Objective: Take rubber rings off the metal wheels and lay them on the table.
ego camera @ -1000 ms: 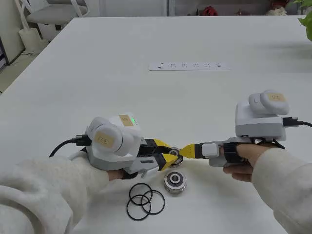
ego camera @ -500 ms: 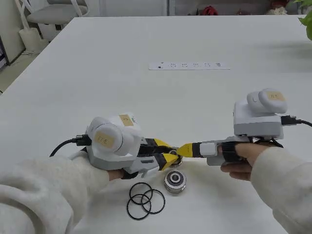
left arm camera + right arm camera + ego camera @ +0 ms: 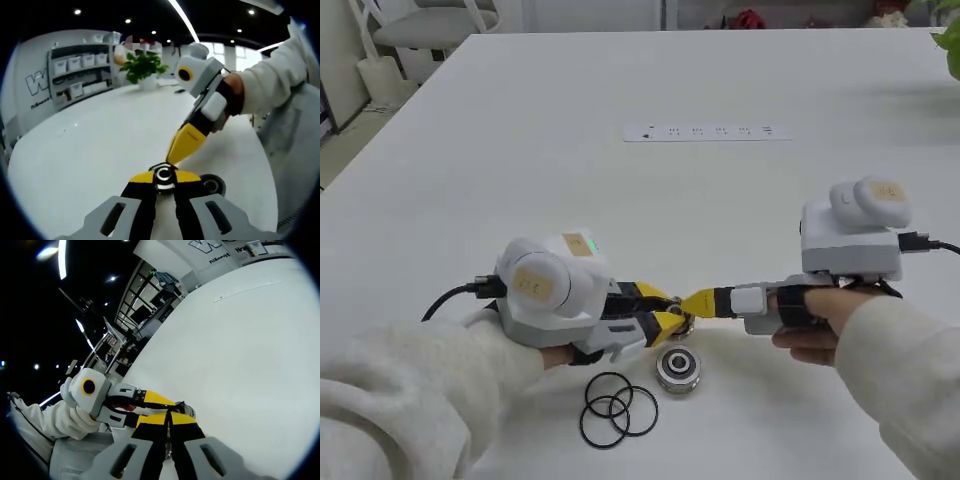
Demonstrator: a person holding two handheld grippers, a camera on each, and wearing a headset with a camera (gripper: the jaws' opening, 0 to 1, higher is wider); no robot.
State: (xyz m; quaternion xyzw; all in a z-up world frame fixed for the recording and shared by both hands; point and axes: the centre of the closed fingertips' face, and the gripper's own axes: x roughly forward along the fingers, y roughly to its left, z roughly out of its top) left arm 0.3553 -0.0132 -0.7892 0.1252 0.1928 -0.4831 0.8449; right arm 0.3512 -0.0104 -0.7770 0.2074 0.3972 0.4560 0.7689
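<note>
So the left tongs (image 3: pixel 663 320) were clamped on one metal wheel (image 3: pixel 678 322), a yellow tip on either side of it, holding it just off the surface (image 3: pixel 520 150). In the left gripper view the left tongs (image 3: pixel 164 177) had that wheel (image 3: pixel 164 174) right at their very ends, with its round face and centre hole turned toward the camera, so its axis ran roughly back along the tongs and a bit upward rather than across them. The right tongs (image 3: pixel 696 303) came in from the opposite side, nearly in line with the left pair and tip to tip with them. Their jaws were pressed together into one yellow wedge (image 3: pixel 186 142) with the point touching the wheel's rim. In the right gripper view the right tongs (image 3: pixel 169 416) looked closed with only a thin dark line between the tips, and honestly I couldn't tell if they'd pinched the rubber ring or were just poking at it. A second wheel (image 3: pixel 678 368) lay flat on the surface just beside both sets of tips, on the person's side, hole pointing straight up. Three loose rubber rings (image 3: pixel 618 408) lay flat and overlapping near it, just behind the left tongs' tips on the person's side. A white power strip (image 3: pixel 708 133) lay well beyond both tongs, lengthwise across the surface.
</note>
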